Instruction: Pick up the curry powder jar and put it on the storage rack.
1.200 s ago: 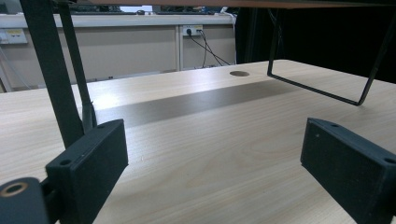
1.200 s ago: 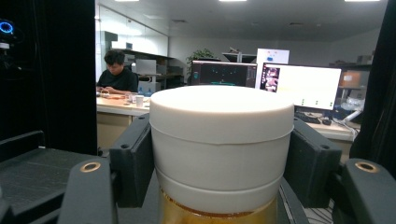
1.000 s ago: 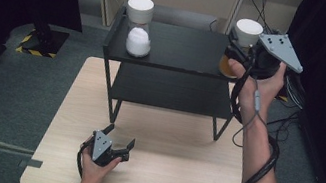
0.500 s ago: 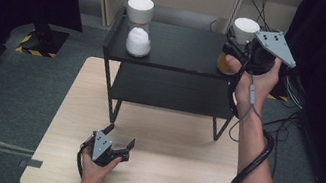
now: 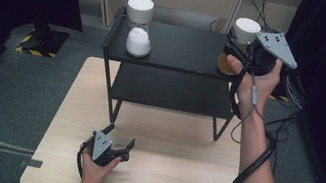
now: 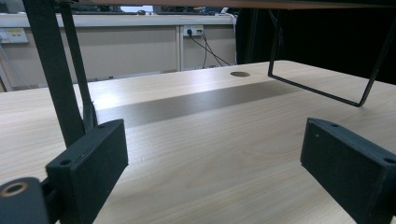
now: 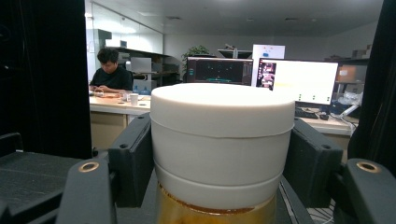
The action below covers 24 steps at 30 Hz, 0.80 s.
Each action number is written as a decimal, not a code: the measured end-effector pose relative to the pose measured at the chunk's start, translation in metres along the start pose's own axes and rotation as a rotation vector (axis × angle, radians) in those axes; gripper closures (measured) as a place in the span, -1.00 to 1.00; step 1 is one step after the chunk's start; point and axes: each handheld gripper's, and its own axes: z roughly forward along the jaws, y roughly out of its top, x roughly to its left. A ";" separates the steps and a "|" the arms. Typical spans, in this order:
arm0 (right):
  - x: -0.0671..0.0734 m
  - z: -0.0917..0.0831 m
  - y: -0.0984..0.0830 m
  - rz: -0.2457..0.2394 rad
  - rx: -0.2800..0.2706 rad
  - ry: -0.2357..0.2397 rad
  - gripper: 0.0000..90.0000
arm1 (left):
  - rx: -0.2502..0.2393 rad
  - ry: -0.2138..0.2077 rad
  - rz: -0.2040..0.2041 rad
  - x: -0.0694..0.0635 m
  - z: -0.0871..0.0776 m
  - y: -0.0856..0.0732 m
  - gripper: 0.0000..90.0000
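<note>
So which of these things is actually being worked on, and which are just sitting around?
In the job, by the look of it:
- right hand-held gripper, jaws either side of the white lid
- amber jar
- black shelf it stands on

Just there:
- jar of white stuff
- left hand-held gripper, open, low over the wooden table

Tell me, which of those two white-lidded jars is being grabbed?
The jar with amber contents, at the shelf's right end. The right gripper has its fingers around the lid; the jar of white stuff stands alone.
</note>
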 end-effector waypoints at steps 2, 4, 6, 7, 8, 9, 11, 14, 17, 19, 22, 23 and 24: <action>0.000 0.000 0.000 -0.002 0.001 0.000 -0.26 | 0.000 0.000 0.000 0.000 0.000 0.000 -0.85; 0.000 0.000 0.000 -0.001 0.002 -0.002 -0.28 | 0.000 0.000 0.001 0.000 0.000 0.000 -0.85; 0.000 0.000 0.001 -0.002 0.003 -0.003 -0.29 | 0.001 -0.001 0.002 0.000 0.000 0.000 -0.85; -0.001 0.000 0.001 -0.001 0.004 -0.001 -0.29 | 0.002 -0.002 0.002 0.000 0.000 0.000 -0.85; -0.001 0.000 0.001 -0.003 0.005 0.001 -0.29 | 0.002 -0.002 0.001 0.000 0.000 0.000 -0.85; -0.001 0.000 0.002 -0.004 0.007 0.001 -0.30 | 0.002 -0.002 0.001 0.000 0.000 0.000 -0.85; -0.002 0.000 0.002 0.001 0.008 0.002 -0.34 | 0.002 -0.003 0.001 0.000 0.000 0.000 -0.85; -0.004 -0.001 0.002 0.016 0.003 0.005 -0.63 | 0.001 -0.002 0.001 0.000 0.000 0.000 -0.85; -0.006 -0.005 0.002 0.013 -0.005 0.018 -0.88 | 0.002 -0.002 0.002 0.000 0.001 0.000 -0.85; -0.007 -0.008 0.003 0.016 -0.011 0.025 -0.95 | 0.001 -0.001 0.001 0.000 0.000 0.000 -0.85; -0.008 -0.011 0.004 0.014 -0.017 0.027 -0.98 | 0.001 0.000 0.000 0.000 0.000 0.000 -0.85; -0.008 -0.012 0.003 0.013 -0.018 0.029 -0.98 | 0.001 0.000 0.000 0.000 0.000 0.000 -0.85; -0.008 -0.013 0.003 0.011 -0.018 0.029 -0.99 | 0.000 0.001 0.001 0.000 0.000 0.000 -0.85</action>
